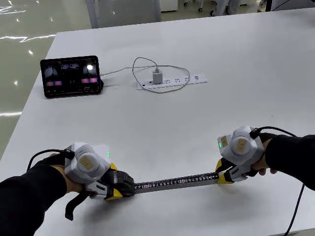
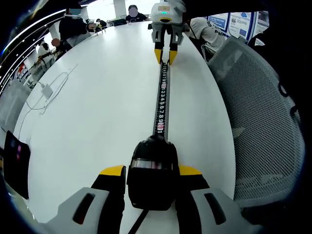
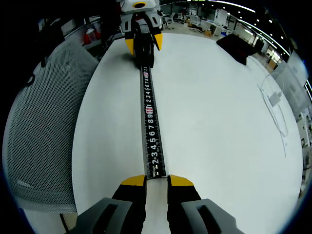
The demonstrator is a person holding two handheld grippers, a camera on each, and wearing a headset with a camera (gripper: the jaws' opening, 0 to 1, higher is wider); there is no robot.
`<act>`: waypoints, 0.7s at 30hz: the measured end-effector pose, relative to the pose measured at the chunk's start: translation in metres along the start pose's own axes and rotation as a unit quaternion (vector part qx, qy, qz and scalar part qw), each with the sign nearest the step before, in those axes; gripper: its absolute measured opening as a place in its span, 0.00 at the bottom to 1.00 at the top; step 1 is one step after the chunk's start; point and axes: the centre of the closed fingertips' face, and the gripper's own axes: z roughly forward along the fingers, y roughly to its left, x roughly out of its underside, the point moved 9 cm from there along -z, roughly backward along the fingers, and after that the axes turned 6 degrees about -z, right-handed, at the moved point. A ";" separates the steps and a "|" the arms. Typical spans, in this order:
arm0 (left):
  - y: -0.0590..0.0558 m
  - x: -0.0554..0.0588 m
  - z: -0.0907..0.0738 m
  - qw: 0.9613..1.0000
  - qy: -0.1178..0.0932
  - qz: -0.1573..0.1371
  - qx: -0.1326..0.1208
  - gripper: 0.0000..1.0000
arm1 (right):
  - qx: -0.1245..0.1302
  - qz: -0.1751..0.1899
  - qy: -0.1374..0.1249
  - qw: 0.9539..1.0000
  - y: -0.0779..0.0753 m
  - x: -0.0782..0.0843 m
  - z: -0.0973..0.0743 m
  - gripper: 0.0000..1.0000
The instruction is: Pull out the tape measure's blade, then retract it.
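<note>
Left gripper [image 2: 151, 171] clamped on tape measure case [image 2: 152, 187]; right gripper [image 3: 157, 181] pinching tip of extended blade [image 3: 150, 129], over white table [image 1: 206, 123].

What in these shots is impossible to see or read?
- Tip of the blade: right gripper view, hidden between the shut jaws of the right gripper.
- Sides of the tape measure case: left gripper view, covered by the left gripper clamping it.
- Screen of the tablet: head view, too small to read.
- Numerals on the blade near the case: right gripper view, too small.
</note>
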 end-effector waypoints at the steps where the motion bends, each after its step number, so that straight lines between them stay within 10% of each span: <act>1: 0.000 0.000 -0.001 1.000 -0.001 -0.001 0.000 0.34 | 0.001 0.000 -0.001 1.000 0.000 0.000 -0.001 0.13; 21: 0.000 0.009 -0.028 1.000 0.018 -0.012 0.002 0.58 | 0.018 -0.002 -0.002 1.000 0.009 0.001 -0.019 0.30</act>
